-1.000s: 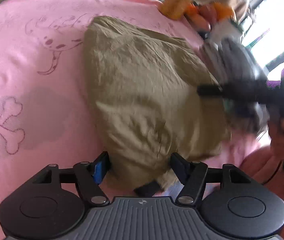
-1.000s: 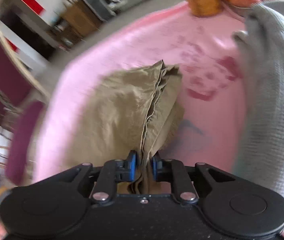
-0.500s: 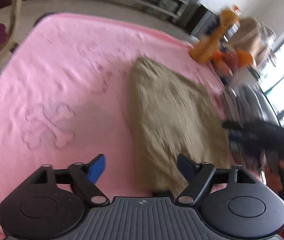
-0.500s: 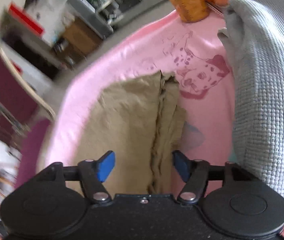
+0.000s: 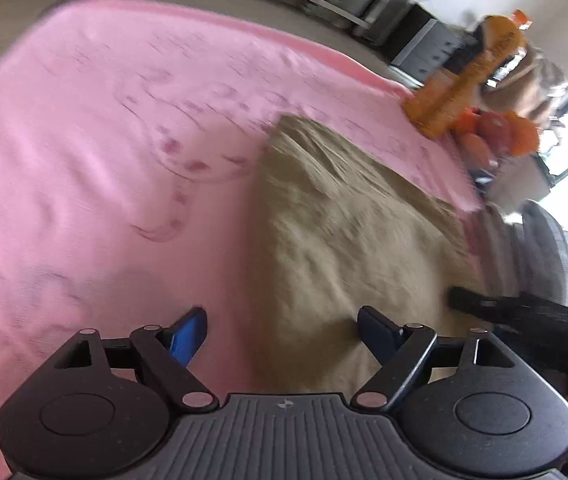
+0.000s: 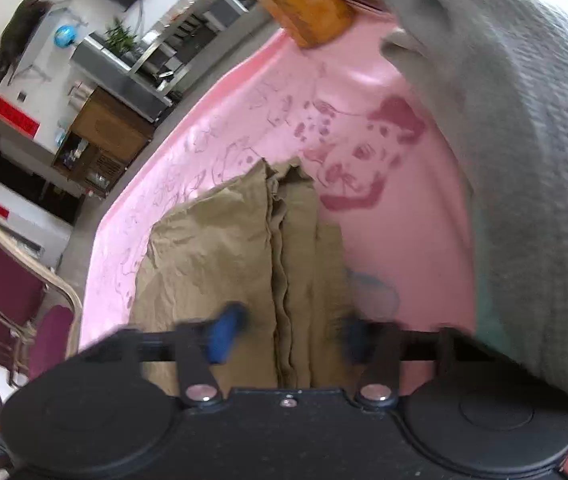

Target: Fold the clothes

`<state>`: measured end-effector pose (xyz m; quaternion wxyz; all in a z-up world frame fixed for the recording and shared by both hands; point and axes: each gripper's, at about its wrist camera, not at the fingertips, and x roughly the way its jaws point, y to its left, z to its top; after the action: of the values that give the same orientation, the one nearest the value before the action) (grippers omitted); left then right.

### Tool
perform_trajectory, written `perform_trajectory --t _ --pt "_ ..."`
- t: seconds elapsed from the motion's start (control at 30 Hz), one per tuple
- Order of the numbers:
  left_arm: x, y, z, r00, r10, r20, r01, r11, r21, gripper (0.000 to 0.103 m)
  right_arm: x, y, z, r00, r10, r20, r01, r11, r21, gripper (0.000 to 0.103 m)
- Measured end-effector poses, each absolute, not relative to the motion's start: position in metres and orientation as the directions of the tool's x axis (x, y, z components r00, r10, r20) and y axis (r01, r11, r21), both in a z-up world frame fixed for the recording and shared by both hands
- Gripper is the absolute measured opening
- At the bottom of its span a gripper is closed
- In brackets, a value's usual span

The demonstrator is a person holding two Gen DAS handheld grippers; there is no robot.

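Note:
A khaki garment (image 5: 344, 240) lies folded on the pink blanket (image 5: 124, 140). My left gripper (image 5: 284, 334) hovers over its near left edge with the jaws closing. One fingertip is above the blanket, the other above the cloth, and neither pad presses on anything. In the right wrist view the garment (image 6: 212, 248) shows its stacked folded edges running toward me. My right gripper (image 6: 290, 336), blurred, straddles that ridge of edges with closing jaws that do not touch the cloth. The right gripper (image 5: 524, 320) also shows at the garment's right side in the left wrist view.
A grey knitted garment (image 6: 524, 160) is piled at the blanket's right edge, also seen as grey cloth (image 5: 544, 248). Orange stuffed toys (image 5: 464, 92) sit at the far corner. Chairs with dark red seats (image 6: 0, 280) and shelves stand beyond the blanket.
The right gripper, shut on the garment's folded edge a second ago, let go, opened wide and is narrowing again. The left gripper drew back from the cloth and shifted left; the garment settled flat.

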<state>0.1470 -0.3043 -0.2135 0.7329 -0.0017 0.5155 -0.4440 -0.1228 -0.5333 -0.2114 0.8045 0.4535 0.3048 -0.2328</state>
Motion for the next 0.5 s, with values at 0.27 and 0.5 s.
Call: perform_trajectory --t 0.27,0.5 --pt "0.102 -0.297 -0.180 0.197 -0.660 -0.724 0.768 0.564 -0.305 0.028 -0.109 -0.503 -0.181 0.776 -0.097 -0.623 0.519 0.660 0.543 0.009" --pt "0.093 -0.251 -0.157 0.331 -0.606 -0.723 0.729 0.650 -0.212 0.036 -0.097 -0.489 -0.169 0.846 0.033 -0.532 0.394 0.634 0.665 0.009"
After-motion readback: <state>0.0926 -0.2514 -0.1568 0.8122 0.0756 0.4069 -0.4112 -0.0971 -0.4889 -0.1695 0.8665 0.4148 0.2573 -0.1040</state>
